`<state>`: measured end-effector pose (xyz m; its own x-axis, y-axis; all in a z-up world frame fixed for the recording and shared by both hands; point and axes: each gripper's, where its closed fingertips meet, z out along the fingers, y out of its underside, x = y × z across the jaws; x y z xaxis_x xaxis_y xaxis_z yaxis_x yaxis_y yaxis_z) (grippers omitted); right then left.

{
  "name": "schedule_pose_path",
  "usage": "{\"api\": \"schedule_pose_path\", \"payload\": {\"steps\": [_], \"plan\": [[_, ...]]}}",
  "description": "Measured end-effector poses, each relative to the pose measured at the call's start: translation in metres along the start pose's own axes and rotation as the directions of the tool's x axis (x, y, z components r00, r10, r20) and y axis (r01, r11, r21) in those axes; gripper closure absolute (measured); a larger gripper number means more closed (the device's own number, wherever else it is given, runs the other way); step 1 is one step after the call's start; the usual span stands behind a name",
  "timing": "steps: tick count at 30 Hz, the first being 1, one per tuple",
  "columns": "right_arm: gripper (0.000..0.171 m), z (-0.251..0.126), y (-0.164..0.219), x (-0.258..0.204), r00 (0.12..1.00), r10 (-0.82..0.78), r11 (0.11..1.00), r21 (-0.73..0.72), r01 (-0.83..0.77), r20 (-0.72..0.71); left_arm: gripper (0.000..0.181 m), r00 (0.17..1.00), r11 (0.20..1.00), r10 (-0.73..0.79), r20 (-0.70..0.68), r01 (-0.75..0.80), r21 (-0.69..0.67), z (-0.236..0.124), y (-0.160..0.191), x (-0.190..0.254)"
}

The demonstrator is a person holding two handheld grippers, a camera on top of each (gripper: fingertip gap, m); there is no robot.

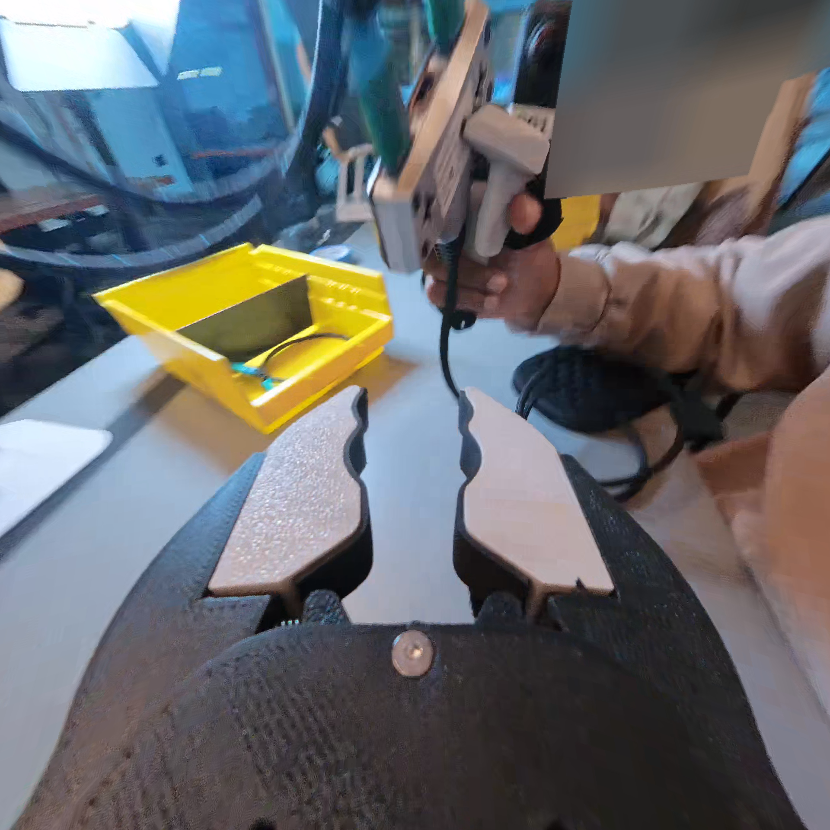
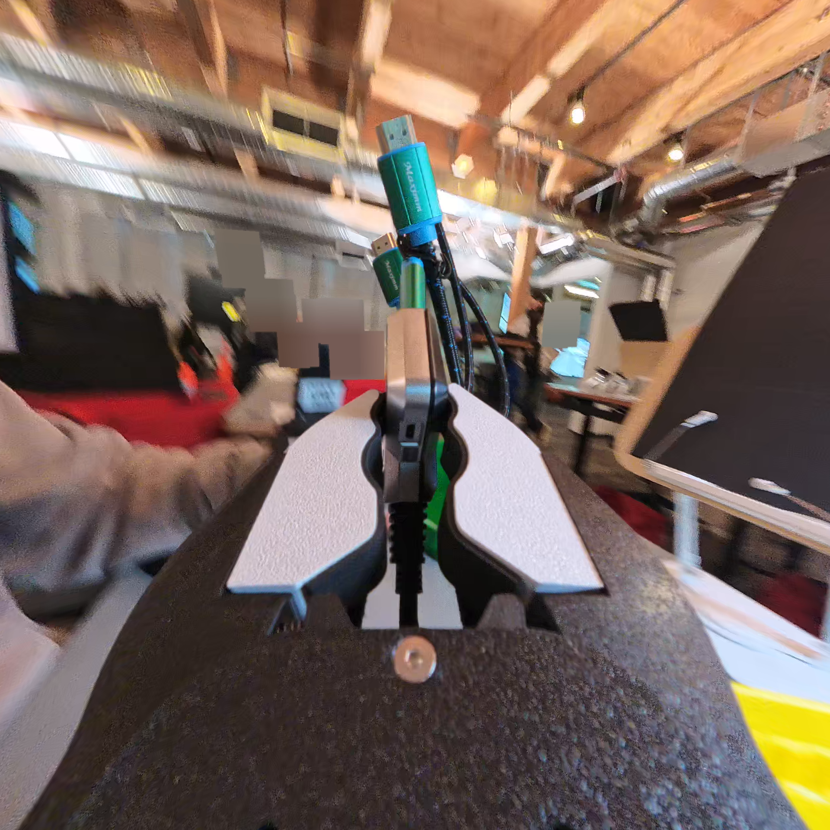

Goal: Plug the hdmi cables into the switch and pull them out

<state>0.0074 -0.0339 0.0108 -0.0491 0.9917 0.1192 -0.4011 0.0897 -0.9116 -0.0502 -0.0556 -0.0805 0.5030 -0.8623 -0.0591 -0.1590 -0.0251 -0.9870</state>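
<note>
The left gripper [image 1: 413, 399] hangs low over the grey table [image 1: 81, 561], its two pale fingers [image 1: 310, 476] parted with a clear gap and nothing between them. Beyond its left fingertip sits a yellow bin [image 1: 251, 332] with a dark divider; a black cable with teal ends lies curled on the bin's floor. A white flat object [image 1: 40, 462] lies at the left edge of the table.

Far and to the right in the left wrist view, a person's hand [image 1: 489, 278] in a beige sleeve [image 1: 673, 310] holds the right gripper raised above the table. A black cord [image 1: 449, 341] hangs from it down toward the table, and more black cable [image 1: 597, 395] is coiled on the table just right of the left gripper's fingertips.

In the right wrist view the right gripper [image 2: 413, 404] points upward toward a wooden ceiling, its jaws pressed against the two flat sides of the silver switch [image 2: 408, 395], which stands on edge between the fingertips. A ribbed black cord [image 2: 406, 543] leaves the near end of the switch and runs back between the fingers. From the far end rise the green hdmi plugs: one plug [image 2: 411, 278] seated in the switch, a larger plug [image 2: 406, 184] standing free higher up with its metal tip bare, and a smaller one [image 2: 387, 274] beside it. Their braided black cables [image 2: 467, 341] loop down on the right side of the switch
</note>
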Motion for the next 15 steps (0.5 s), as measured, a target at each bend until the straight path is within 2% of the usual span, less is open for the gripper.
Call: {"api": "schedule_pose_path", "payload": {"steps": [2, 4, 6, 7, 8, 10, 12, 15], "plan": [[0.149, 0.006, -0.012, -0.012, 0.987, 0.145, 0.979, 0.135, -0.154, 0.074, 0.134, 0.994, 0.983, -0.065, -0.083, 0.078, 0.168, 0.017, -0.013, 0.013], [0.149, 0.011, -0.012, -0.022, 0.96, 0.242, 0.943, 0.198, -0.266, 0.137, 0.133, 0.985, 0.937, -0.086, -0.15, 0.131, 0.325, 0.02, -0.042, 0.026], [0.149, 0.018, 0.002, -0.029, 0.945, 0.287, 0.933, 0.18, -0.313, 0.155, 0.135, 0.989, 0.9, -0.044, -0.141, 0.1, 0.423, 0.017, -0.066, 0.033], [0.149, 0.021, 0.014, -0.031, 0.949, 0.276, 0.945, 0.14, -0.297, 0.149, 0.149, 0.993, 0.888, -0.022, -0.115, 0.072, 0.455, 0.014, -0.074, 0.034], [0.148, 0.022, 0.023, -0.031, 0.952, 0.272, 0.95, 0.115, -0.289, 0.141, 0.157, 0.998, 0.899, -0.023, -0.05, 0.043, 0.435, 0.014, -0.074, 0.027], [0.146, 0.024, 0.04, -0.024, 0.945, 0.309, 0.948, 0.039, -0.315, 0.109, 0.158, 1.0, 0.936, -0.004, 0.01, 0.001, 0.351, 0.014, -0.06, 0.018], [0.141, 0.022, 0.064, -0.009, 0.952, 0.305, 0.949, -0.102, -0.3, 0.033, 0.159, 0.993, 0.969, 0.036, 0.116, -0.063, 0.239, 0.009, -0.046, 0.003], [0.137, 0.007, 0.083, 0.021, 0.992, 0.1, 0.955, -0.273, -0.117, -0.077, 0.159, 0.942, 0.983, 0.156, 0.296, -0.177, 0.045, -0.011, -0.037, -0.027]]}}
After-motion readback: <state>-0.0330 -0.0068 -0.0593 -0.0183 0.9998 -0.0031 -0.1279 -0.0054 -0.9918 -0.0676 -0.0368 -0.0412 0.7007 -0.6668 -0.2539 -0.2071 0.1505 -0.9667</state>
